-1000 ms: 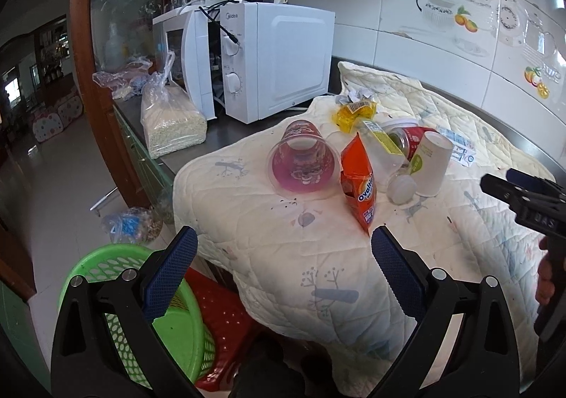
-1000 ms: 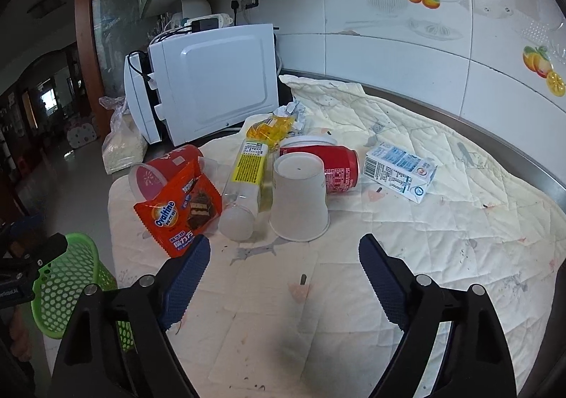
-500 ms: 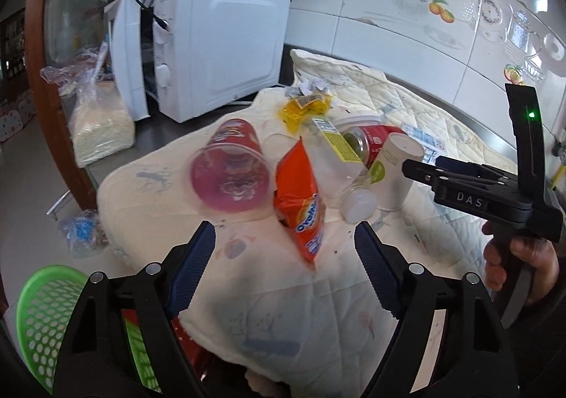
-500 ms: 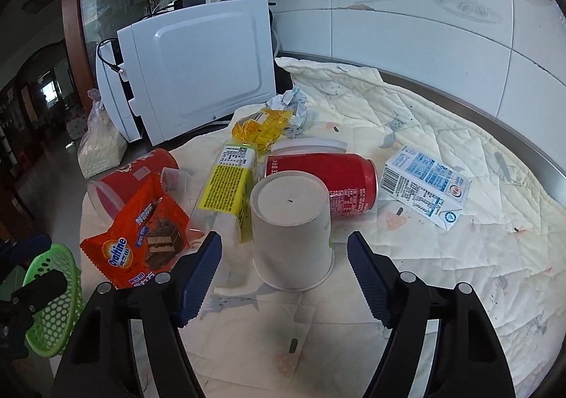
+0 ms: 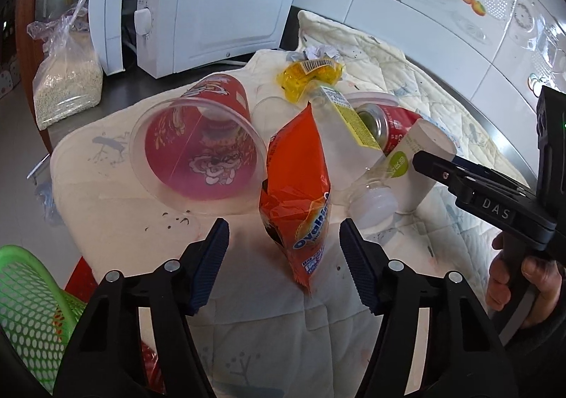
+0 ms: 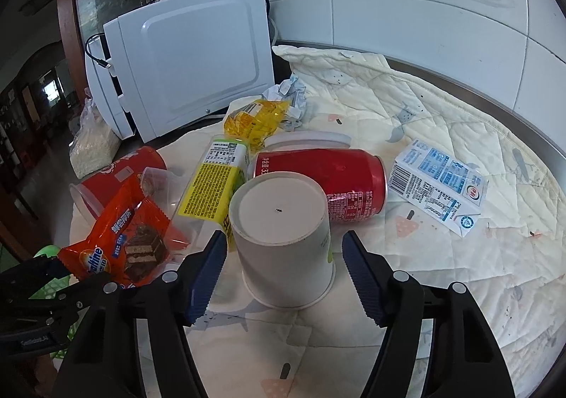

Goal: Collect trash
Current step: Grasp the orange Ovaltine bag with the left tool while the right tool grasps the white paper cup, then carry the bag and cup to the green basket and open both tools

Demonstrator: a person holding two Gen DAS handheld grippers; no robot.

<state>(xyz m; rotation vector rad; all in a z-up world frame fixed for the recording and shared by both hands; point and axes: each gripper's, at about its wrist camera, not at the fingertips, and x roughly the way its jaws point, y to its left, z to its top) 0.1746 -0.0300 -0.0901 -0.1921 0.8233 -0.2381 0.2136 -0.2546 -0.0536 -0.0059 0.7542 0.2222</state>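
Both claws are narrowing, pinching nothing yet. Left gripper [image 5: 283, 256] flanks the glossy, crinkled orange snack packet [image 5: 300, 192]; right gripper [image 6: 283, 267] flanks the smooth white paper cup [image 6: 283, 238], upturned on quilted cloth [image 6: 442, 274], ribbed red can [image 6: 336, 182] at one o'clock.

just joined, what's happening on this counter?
A person is clearing trash off a quilted cloth with two handheld grippers. The left gripper is closing around an orange Ovaltine snack wrapper; the right gripper is closing around an upturned white paper cup. Neither presses yet. A green mesh basket waits below.
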